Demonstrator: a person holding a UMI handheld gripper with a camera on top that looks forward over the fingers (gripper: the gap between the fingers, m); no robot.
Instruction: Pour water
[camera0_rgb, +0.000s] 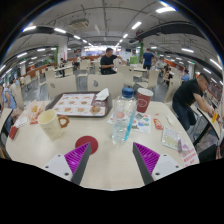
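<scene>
Water bottle (122, 120), clear plastic and upright, stands on a pale round table (100, 165) just ahead of the gripper (111, 158), slightly right of the gap between its 2 fingers (76, 160). The fingers are spread wide and hold nothing, their magenta pads (148, 157) facing each other above the bare tabletop, the gripper level and pointing across the table. A red cup (145, 98) stands beyond the bottle beside a blue cup (128, 92), while a cream mug (50, 123) sits off to the left, near a patterned tray (78, 104). A small red disc (87, 143) lies on the table between the left finger and the bottle. At the table's right side, a person in a dark top (186, 98) leans in; others sit farther back in the brightly lit hall.
</scene>
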